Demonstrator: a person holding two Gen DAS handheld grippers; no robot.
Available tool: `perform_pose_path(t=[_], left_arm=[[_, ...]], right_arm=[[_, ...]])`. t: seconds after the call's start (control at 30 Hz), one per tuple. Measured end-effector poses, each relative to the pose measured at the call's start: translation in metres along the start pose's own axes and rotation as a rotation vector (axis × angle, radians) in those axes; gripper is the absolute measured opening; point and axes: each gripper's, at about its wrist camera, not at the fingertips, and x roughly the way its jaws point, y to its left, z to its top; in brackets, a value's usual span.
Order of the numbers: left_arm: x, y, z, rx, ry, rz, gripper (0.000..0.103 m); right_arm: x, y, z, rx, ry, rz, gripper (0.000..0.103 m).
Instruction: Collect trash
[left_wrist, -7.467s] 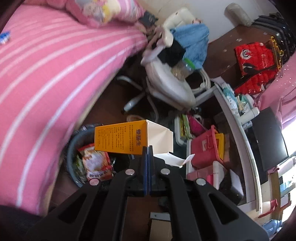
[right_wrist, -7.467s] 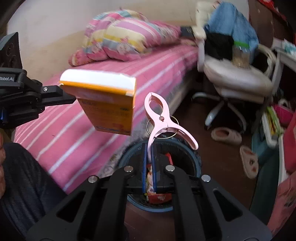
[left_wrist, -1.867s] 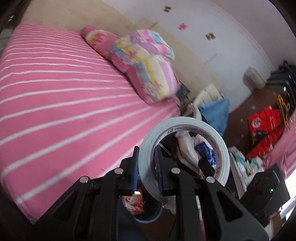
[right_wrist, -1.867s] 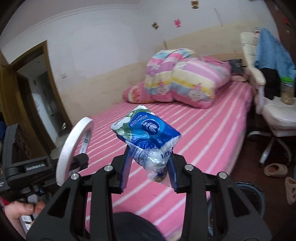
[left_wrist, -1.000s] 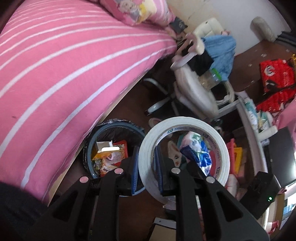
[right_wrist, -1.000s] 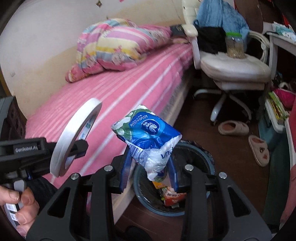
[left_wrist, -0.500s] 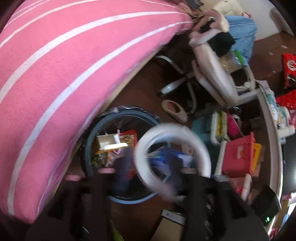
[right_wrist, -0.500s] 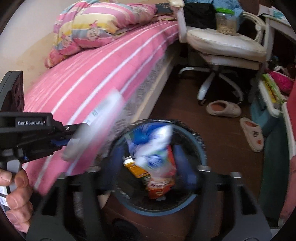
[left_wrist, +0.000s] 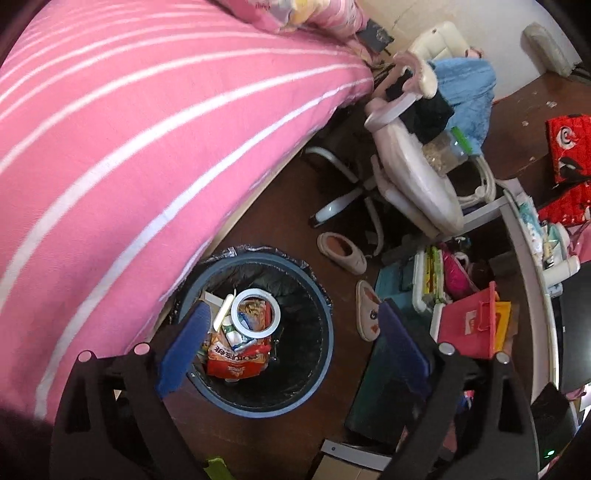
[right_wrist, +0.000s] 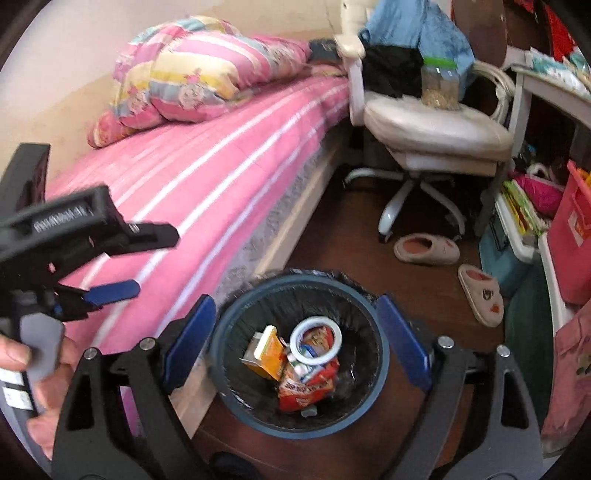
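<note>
A round blue trash bin (left_wrist: 321, 376) with a black liner stands on the floor beside the bed; it also shows in the right wrist view (right_wrist: 382, 363). In it lie a white tape roll (left_wrist: 255, 312) (right_wrist: 315, 341), an orange carton (right_wrist: 264, 353), a red snack bag (left_wrist: 232, 360) (right_wrist: 306, 389) and a blue-white plastic bag, mostly hidden. My left gripper (left_wrist: 290, 345) is open and empty above the bin. My right gripper (right_wrist: 297, 338) is open and empty above the bin too. The left gripper also shows at the left of the right wrist view (right_wrist: 122, 258).
A pink striped bed (left_wrist: 129, 129) lies left of the bin. A white swivel chair (right_wrist: 432, 129) with clothes and a jar stands beyond. Two slippers (right_wrist: 424, 249) lie on the brown floor. Boxes and a red basket (left_wrist: 469, 328) crowd the right, under a desk.
Both grippers have opened over the bin. The tape roll and the blue-white plastic bag have dropped from them into the bin.
</note>
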Motion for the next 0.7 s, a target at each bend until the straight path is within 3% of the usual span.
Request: perform_pose_path(t=[0.13,0.23,0.43,0.7], left_arm=[[-0.034,0.001,-0.003,-0.011,-0.072,-0.012,0.09],[-0.064,0.003,-0.001,-0.001,-0.141,0.023,0.09],[-0.138,0.015,-0.001,-0.031,-0.292,-0.005,0.09],[-0.248,0.041,-0.005,-0.036,-0.489,0.08,0.092]], right_arm=[[-0.032,0.02,0.013,-0.033,-0.067,0.037,0.09],[-0.049,0.033,0.019,-0.048,-0.094,0.064,0.09],[-0.094,0.075,0.035,-0.118,-0.179,0.141,0.091],[-0.13,0.143,0.049,-0.187,-0.252,0.26,0.094]])
